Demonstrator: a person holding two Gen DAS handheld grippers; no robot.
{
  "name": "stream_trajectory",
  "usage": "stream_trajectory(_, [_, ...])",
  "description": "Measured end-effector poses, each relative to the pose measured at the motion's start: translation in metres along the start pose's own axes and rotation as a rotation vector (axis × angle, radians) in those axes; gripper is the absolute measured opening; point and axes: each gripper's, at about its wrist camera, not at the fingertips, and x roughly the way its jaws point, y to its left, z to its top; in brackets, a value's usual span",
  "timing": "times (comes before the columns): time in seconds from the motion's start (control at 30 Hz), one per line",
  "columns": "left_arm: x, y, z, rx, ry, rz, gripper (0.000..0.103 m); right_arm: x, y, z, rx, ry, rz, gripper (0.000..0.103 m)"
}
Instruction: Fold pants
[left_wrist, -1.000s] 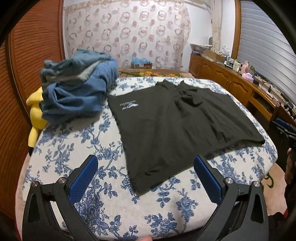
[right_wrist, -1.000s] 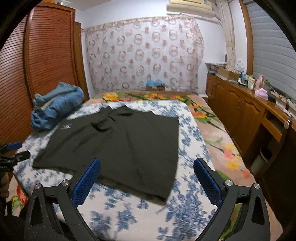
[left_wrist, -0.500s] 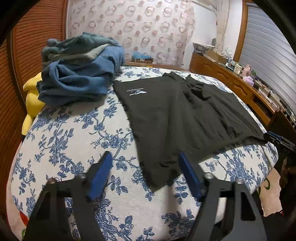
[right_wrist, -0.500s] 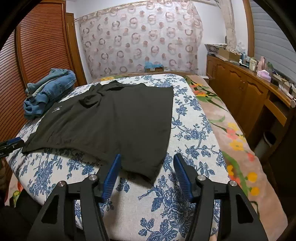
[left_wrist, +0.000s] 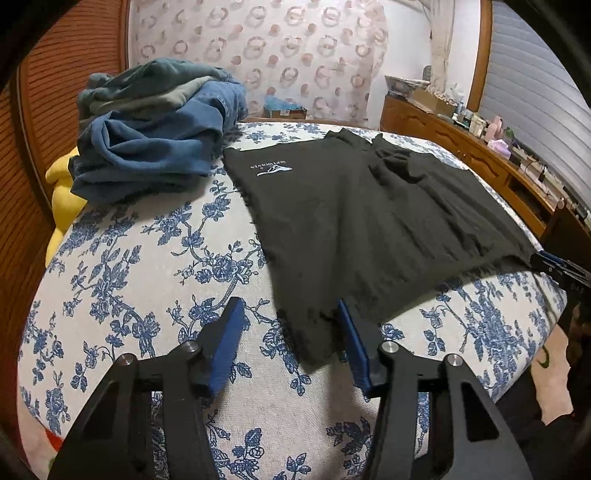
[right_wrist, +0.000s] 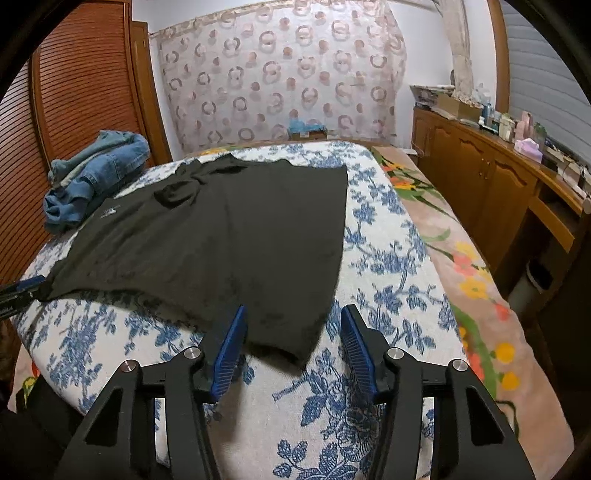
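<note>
Lying flat on the flowered bed (left_wrist: 147, 280), the black pants (left_wrist: 354, 221) offer both near corners. The left gripper (left_wrist: 288, 343) and right gripper (right_wrist: 291, 339) each straddle one corner, jaws released, likely so both lift together for an even fold.

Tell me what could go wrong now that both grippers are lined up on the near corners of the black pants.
1. The left gripper and right gripper are open with only a thin corner of the black pants between the pads, so a shallow bite might slip.
2. The pads may pinch the floral bedspread too.
3. The pile of jeans might crowd a leftward fold.
</note>
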Motion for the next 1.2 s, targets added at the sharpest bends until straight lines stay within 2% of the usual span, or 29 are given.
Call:
stream_trajectory(0.1, [0.001, -0.002, 0.001, 0.007, -0.002, -0.010, 0.044, 0.000, 0.000, 0.004, 0.001, 0.000, -0.002, 0.053])
stream_trajectory(0.13, [0.001, -0.003, 0.001, 0.012, -0.003, -0.011, 0.042, 0.002, 0.000, 0.004, -0.002, -0.002, -0.002, 0.046])
stream_trajectory(0.23, [0.001, -0.004, 0.001, 0.016, -0.007, -0.013, 0.041, 0.004, 0.001, 0.005, -0.019, -0.005, 0.008, 0.034])
stream_trajectory(0.3, [0.001, -0.004, 0.001, 0.019, -0.007, -0.027, 0.035, 0.005, 0.003, 0.007, -0.024, 0.000, 0.028, 0.025])
stream_trajectory(0.37, [0.002, -0.006, 0.002, 0.022, -0.007, -0.052, 0.014, 0.006, 0.003, 0.009, -0.028, 0.006, 0.039, 0.017])
stream_trajectory(0.43, [0.005, -0.008, 0.004, 0.031, -0.003, -0.049, 0.007, 0.007, 0.000, 0.012, -0.027, 0.008, 0.051, 0.010])
stream_trajectory(0.53, [0.002, -0.001, 0.010, 0.003, -0.001, -0.079, 0.005, 0.003, -0.008, 0.021, -0.006, -0.003, 0.080, 0.007])
stream_trajectory(0.8, [-0.033, 0.001, 0.031, 0.006, -0.091, -0.097, 0.004, -0.034, -0.013, 0.042, -0.006, -0.094, 0.117, 0.007])
stream_trajectory(1.2, [-0.065, 0.000, 0.027, 0.025, -0.120, -0.123, 0.004, -0.060, -0.015, 0.022, -0.008, -0.060, 0.136, 0.007])
